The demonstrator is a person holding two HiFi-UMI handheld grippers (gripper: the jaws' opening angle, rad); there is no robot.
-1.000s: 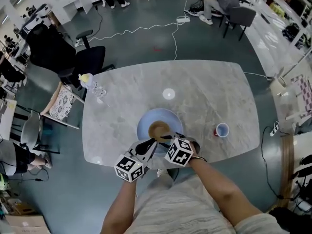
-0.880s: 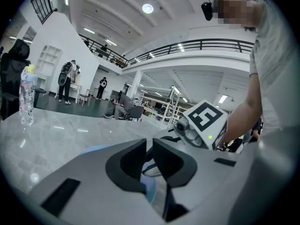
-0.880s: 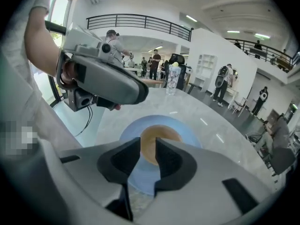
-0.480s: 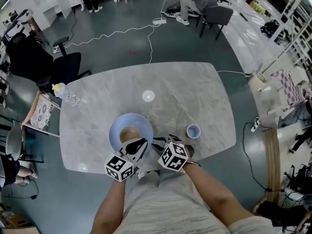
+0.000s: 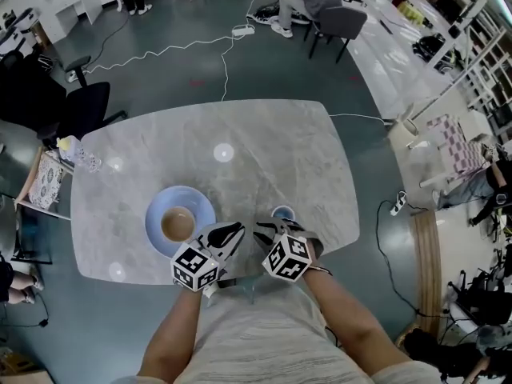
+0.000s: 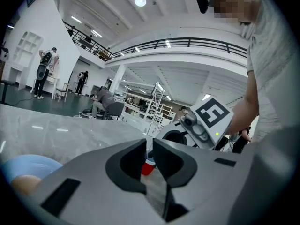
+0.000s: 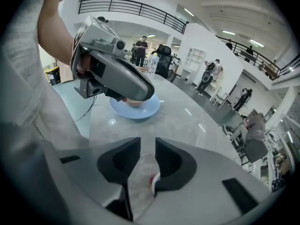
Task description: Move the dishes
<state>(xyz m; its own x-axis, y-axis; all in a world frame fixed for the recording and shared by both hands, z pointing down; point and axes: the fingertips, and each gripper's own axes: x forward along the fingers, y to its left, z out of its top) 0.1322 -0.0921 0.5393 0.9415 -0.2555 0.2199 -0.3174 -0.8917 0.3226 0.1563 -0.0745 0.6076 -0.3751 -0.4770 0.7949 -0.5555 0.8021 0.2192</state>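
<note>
A blue plate (image 5: 180, 206) with a brown bowl (image 5: 177, 225) on it sits on the marble table (image 5: 264, 150), near the front left. A small red cup (image 5: 282, 212) stands to its right, near the front edge. My left gripper (image 5: 238, 230) hovers just right of the plate, jaws nearly together and empty. My right gripper (image 5: 259, 230) faces it, just left of the cup, also shut on nothing. In the left gripper view, the left gripper (image 6: 148, 146) frames the cup (image 6: 148, 168). In the right gripper view, the right gripper (image 7: 147, 144) looks toward the plate (image 7: 140, 110).
A clear bottle with a yellow cap (image 5: 70, 149) stands at the table's far left edge. Office chairs (image 5: 80, 106) are left of the table, and a white cable (image 5: 184, 46) runs over the floor beyond it. People are at desks far off.
Both grippers have drifted right, off the plate and bowl, toward the cup. The head view has swung, so the plate now lies left of the grippers.
</note>
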